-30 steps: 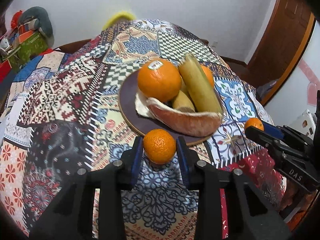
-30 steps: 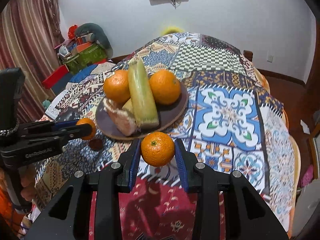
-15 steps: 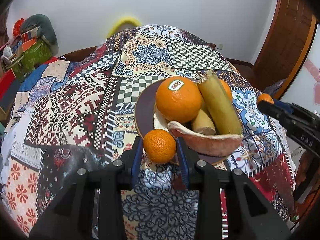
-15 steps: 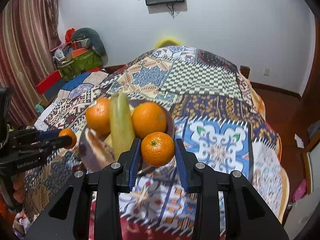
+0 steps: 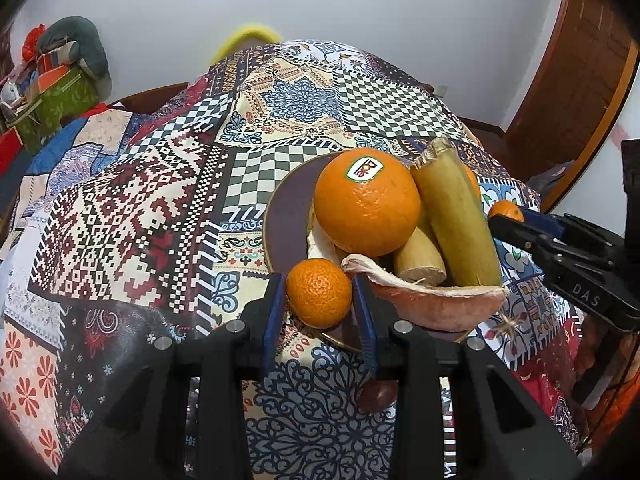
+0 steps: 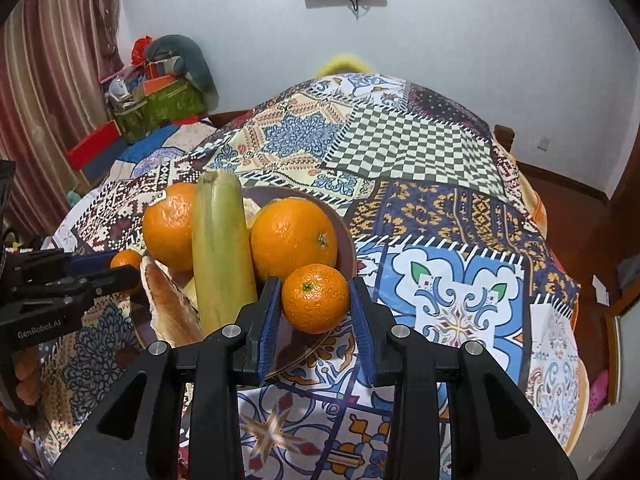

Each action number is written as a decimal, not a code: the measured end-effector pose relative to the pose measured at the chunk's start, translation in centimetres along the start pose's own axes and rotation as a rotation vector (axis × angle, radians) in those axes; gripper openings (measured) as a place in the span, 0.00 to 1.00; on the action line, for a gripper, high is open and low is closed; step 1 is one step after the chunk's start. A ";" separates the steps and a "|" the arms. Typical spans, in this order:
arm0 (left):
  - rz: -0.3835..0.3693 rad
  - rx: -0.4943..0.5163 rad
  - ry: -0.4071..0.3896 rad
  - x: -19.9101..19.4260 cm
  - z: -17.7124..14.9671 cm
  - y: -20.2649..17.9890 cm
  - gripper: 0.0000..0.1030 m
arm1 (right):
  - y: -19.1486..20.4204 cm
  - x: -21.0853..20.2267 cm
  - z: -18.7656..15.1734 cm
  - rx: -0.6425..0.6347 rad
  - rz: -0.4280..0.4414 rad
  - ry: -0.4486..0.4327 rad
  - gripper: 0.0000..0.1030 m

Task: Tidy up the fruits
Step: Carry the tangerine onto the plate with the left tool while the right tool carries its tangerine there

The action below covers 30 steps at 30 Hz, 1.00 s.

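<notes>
A dark round plate (image 5: 288,208) sits on the patchwork tablecloth and holds two large oranges (image 5: 366,208), two green-yellow cane pieces (image 5: 454,216) and a pinkish peel (image 5: 432,304). My left gripper (image 5: 319,300) is shut on a small mandarin (image 5: 319,294) over the plate's near left rim. My right gripper (image 6: 315,300) is shut on another mandarin (image 6: 315,298) over the plate's (image 6: 348,248) near right rim, beside a large orange (image 6: 294,238). Each gripper also shows in the other's view, the right one (image 5: 505,216) and the left one (image 6: 126,266).
The patchwork cloth (image 6: 400,148) covers a round table, with its edge falling away on all sides. A small dark round thing (image 5: 376,396) lies on the cloth near my left gripper. Boxes and bags (image 6: 160,96) are piled by the wall at the left. A wooden door (image 5: 576,92) stands at the right.
Both grippers have moved in toward the plate with their mandarins. The plate and its fruit now fill more of both views.
</notes>
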State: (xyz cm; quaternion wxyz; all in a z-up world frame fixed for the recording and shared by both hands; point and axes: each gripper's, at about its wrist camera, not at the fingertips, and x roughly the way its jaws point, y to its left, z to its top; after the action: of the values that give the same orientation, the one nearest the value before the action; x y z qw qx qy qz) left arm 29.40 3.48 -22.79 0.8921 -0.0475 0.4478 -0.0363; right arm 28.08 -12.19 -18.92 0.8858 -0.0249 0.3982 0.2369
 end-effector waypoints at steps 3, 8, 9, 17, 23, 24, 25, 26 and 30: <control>0.009 0.013 -0.003 0.1 -0.1 -0.3 0.33 | -0.1 0.4 -0.1 0.007 0.010 0.016 0.31; 0.019 0.013 -0.007 0.1 -0.1 -0.5 0.33 | -0.1 0.7 -0.1 0.014 0.013 0.020 0.31; 0.019 0.013 -0.006 0.1 -0.1 -0.5 0.33 | -0.1 0.6 -0.1 0.015 0.015 0.019 0.31; 0.016 0.007 0.004 -0.1 -0.3 -0.5 0.35 | -0.1 0.4 -0.4 0.018 0.017 0.026 0.31; 0.016 0.016 -0.003 -1.1 -0.6 -1.0 0.35 | -0.1 -0.8 -0.3 0.017 0.006 0.011 0.31; 0.017 0.017 -0.004 -1.3 -0.6 -1.1 0.35 | -0.1 -1.1 -0.2 0.015 0.004 0.007 0.31; 0.019 0.017 -0.009 -1.8 -0.6 -1.2 0.35 | 0.0 -1.5 -0.2 0.014 0.002 0.000 0.31; 0.019 0.016 -0.013 -2.1 -0.7 -1.2 0.35 | 0.1 -1.8 -0.2 0.014 0.002 -0.003 0.31; 0.021 0.017 -0.041 -4.3 -0.9 -1.6 0.35 | 0.8 -3.6 -0.2 0.008 0.009 -0.026 0.31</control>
State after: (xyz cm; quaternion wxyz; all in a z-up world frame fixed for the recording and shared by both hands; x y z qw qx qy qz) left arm 26.08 2.29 -19.65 0.9019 -0.0358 0.4294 -0.0299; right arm 25.52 -12.96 -16.40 0.8900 -0.0167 0.3876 0.2396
